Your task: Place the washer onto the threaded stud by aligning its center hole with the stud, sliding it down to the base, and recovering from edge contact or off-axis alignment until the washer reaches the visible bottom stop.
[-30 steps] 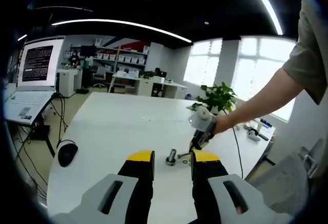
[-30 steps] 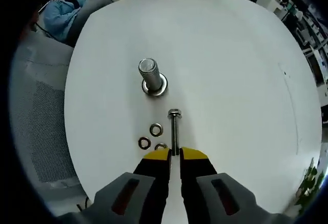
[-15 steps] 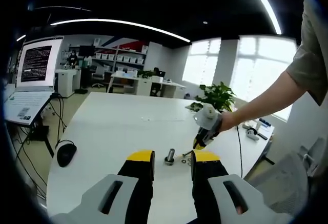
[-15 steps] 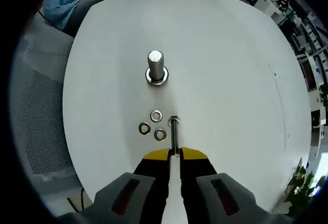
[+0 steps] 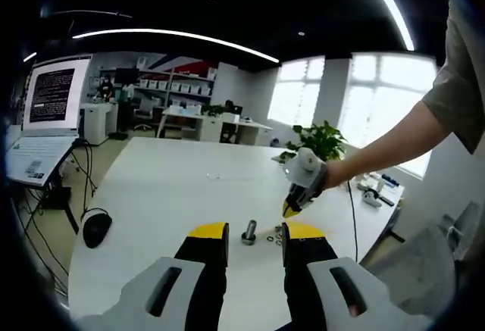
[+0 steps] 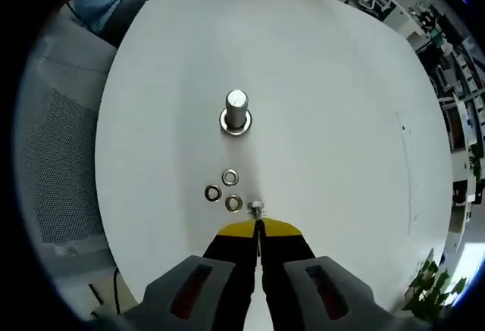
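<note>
**Right claw clamped on thin bolt, washers loose on worktop**

Right claw (image 6: 258, 230): jaws pinched together on a thin bolt (image 6: 256, 211), its head poking out just past the yellow tips. It hangs above the white worktop (image 6: 341, 104).

Three washers (image 6: 224, 189) lie flat in a small cluster just ahead of the tips and slightly left of them, touching neither the claw nor each other as far as I can tell. The nearest one sits just beside the bolt head.

Threaded stud (image 6: 236, 110) stands upright on its round base, farther ahead of the washers, roughly on the claw's axis. No washer on it.

Left claw (image 5: 255, 242): jaws apart, nothing between them, held back from the work. Between its tips, farther out on the worktop (image 5: 167, 187), the stud (image 5: 248, 232) is visible, with the washers (image 5: 274, 235) as small specks just right of it. The right claw (image 5: 290, 208) comes in from the right on a person's arm, tips pointing down above the washers.

A mouse (image 5: 93, 226) lies left of the left claw, near the worktop edge.
</note>
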{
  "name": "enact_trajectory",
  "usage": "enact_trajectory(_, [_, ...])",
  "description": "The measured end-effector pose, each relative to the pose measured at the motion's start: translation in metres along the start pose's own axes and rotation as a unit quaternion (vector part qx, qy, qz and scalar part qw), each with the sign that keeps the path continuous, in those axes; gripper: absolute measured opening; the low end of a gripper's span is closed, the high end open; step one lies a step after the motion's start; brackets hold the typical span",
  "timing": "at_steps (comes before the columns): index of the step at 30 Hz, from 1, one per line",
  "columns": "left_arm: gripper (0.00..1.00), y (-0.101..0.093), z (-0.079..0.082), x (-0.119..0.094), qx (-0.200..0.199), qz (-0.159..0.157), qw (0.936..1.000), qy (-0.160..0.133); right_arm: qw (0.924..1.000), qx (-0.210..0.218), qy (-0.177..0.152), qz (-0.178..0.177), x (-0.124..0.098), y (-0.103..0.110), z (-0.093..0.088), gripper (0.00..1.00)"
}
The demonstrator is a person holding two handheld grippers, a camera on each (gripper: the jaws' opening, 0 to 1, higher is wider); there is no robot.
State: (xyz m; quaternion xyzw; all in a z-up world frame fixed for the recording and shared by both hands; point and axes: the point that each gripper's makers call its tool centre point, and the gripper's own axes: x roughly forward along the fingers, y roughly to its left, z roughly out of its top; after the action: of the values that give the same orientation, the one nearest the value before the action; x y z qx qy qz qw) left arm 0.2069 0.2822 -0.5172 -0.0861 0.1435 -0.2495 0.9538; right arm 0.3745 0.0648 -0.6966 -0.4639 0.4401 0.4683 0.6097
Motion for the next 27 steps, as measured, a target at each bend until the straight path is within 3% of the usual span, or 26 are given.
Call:
enact_trajectory(2, [0.26,0.0,0.0,0.0,0.003,0.001,1.0,-0.001,1.0,-0.004,0.006,-0.003,0.003,0.0,-0.003,0.02])
enact_trajectory(4, [0.26,0.0,0.0,0.0,0.003,0.002,1.0,0.0,0.9993,0.037,-0.005,0.003,0.002,0.001,-0.004,0.02])
enact_trajectory(10, [0.26,0.0,0.0,0.0,0.002,0.0,1.0,0.001,0.997,0.074,-0.018,-0.016,-0.005,-0.012,-0.016,0.03])
enact_trajectory(12, [0.26,0.0,-0.001,0.0,0.003,0.001,1.0,0.002,0.9935,0.109,-0.027,-0.019,-0.006,-0.014,-0.02,0.03])
enact_trajectory(14, [0.26,0.0,-0.001,0.0,0.003,0.001,1.0,0.002,0.9853,0.163,-0.043,-0.026,-0.006,-0.016,-0.025,0.08])
enact_trajectory(16, [0.26,0.0,0.0,0.0,0.003,0.002,1.0,0.001,0.9655,0.249,-0.075,-0.018,-0.004,-0.012,-0.03,0.12])
enact_trajectory(17, [0.26,0.0,0.0,0.0,0.001,0.002,1.0,0.001,0.9557,0.284,-0.075,-0.02,-0.003,-0.011,-0.035,0.13])
enact_trajectory(19, [0.26,0.0,0.0,0.0,0.002,0.002,1.0,0.001,0.9262,0.362,-0.104,-0.022,-0.002,-0.009,-0.041,0.15])
enact_trajectory(20, [0.26,0.0,0.0,0.0,0.003,0.002,1.0,0.0,0.9073,0.402,-0.124,-0.017,-0.005,-0.002,-0.041,0.16])
enact_trajectory(23, [0.26,0.0,-0.002,0.001,0.003,0.001,1.0,0.004,0.8745,0.465,-0.137,-0.01,-0.004,0.012,-0.054,0.16])
enact_trajectory(24, [0.26,0.0,-0.002,0.001,0.005,0.0,1.0,0.004,0.8721,0.467,-0.145,-0.018,-0.004,0.013,-0.058,0.16])
enact_trajectory(27, [0.26,-0.002,-0.003,0.002,0.004,-0.002,1.0,0.008,0.8389,0.519,-0.163,-0.019,-0.005,0.02,-0.07,0.17])
